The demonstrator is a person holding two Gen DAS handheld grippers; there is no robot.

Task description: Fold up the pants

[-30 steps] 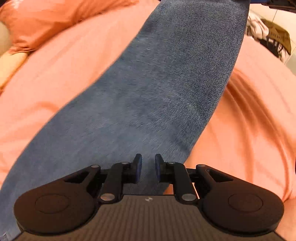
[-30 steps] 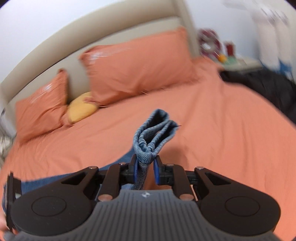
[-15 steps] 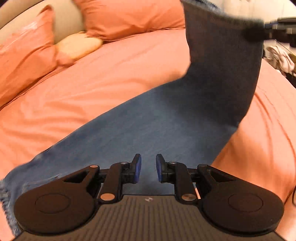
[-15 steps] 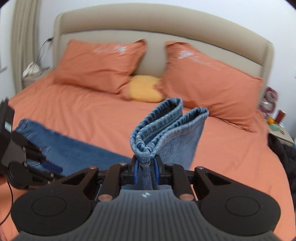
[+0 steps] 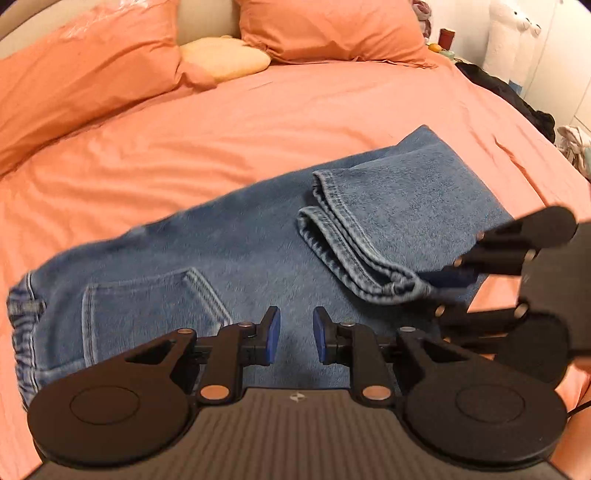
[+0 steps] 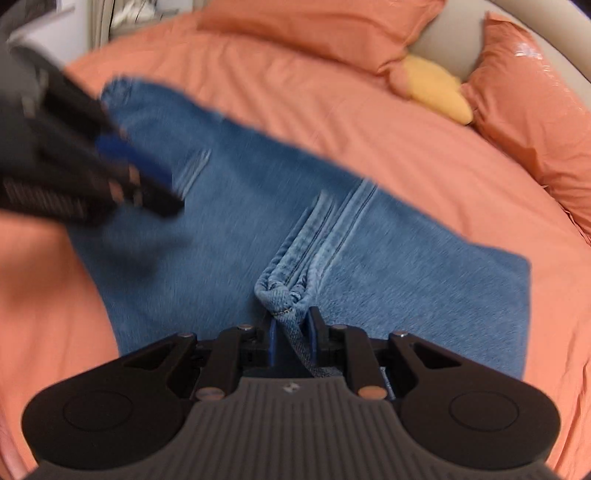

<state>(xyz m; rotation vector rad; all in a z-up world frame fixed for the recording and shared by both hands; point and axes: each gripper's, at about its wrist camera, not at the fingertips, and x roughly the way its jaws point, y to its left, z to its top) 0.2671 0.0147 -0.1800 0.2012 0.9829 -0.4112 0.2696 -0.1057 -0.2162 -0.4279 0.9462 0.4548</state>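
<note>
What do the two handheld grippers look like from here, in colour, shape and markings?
Both match. The left gripper and right gripper have matte black linkage arms with round disc ends, silver and copper-coloured pivot pins, and blue pads on the fingers. Each body is dark grey and ribbed, with a small white logo at the front edge. No sleeve is visible.

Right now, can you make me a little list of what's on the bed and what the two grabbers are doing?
surface: orange bed sheet
garment: blue denim pants, leg ends folded back over the rest
pillows: two orange pillows, small yellow cushion between
left gripper: fingers apart, just been opening, nothing between them
right gripper: shut on hem of pants
</note>
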